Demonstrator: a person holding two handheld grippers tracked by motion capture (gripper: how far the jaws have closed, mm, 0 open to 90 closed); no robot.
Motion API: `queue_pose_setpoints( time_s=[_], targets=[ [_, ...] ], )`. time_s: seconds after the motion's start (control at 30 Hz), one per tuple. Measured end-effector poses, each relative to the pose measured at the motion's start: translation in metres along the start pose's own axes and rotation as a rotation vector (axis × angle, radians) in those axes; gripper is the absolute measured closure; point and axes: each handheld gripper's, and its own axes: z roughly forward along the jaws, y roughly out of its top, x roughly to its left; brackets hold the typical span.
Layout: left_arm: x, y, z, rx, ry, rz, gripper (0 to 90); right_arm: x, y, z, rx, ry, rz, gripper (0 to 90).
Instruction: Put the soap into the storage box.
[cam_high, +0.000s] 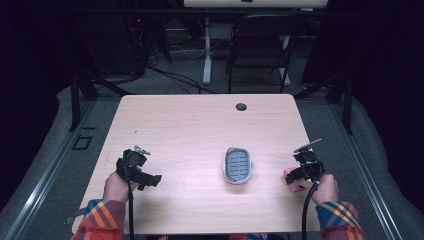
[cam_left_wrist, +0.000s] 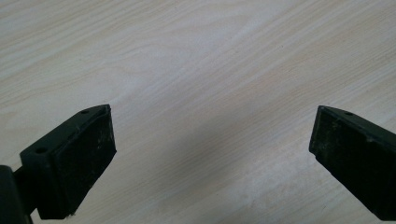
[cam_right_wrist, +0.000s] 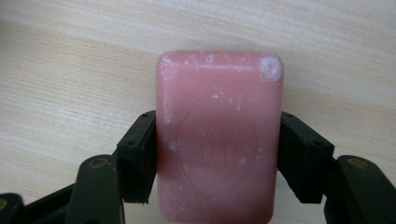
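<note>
Nearest the person, at the right edge of the counter (cam_high: 200, 120), the right hand-held gripper (cam_right_wrist: 218, 158) is pinching a pink soap bar (cam_right_wrist: 219, 140) across its width, a pad pressed flat against each long side; in the right gripper view the bar sits square between the jaws with bare wood behind it, though whether it rests on the surface or is lifted a little clear is hard to tell from these angles. At the near left, the left hand-held gripper (cam_left_wrist: 212, 154) is spread wide with nothing between its pads, held over bare wood well apart from everything else. A little farther in, near the middle and between the two hands, lies a grey soap dish (cam_high: 237, 165) with a slotted tray, and it looks empty. So the grasp seems done, while the carry to the left and the placing of the bar in the dish are still to come.
</note>
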Motion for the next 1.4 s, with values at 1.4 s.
queue_pose_setpoints(
  time_s=[1.4],
  targets=[
    [0.002,-0.002,-0.001,-0.003,-0.001,-0.002,0.1,0.024,0.036,-0.064,-0.025,-0.016,-0.093,36.6]
  ],
)
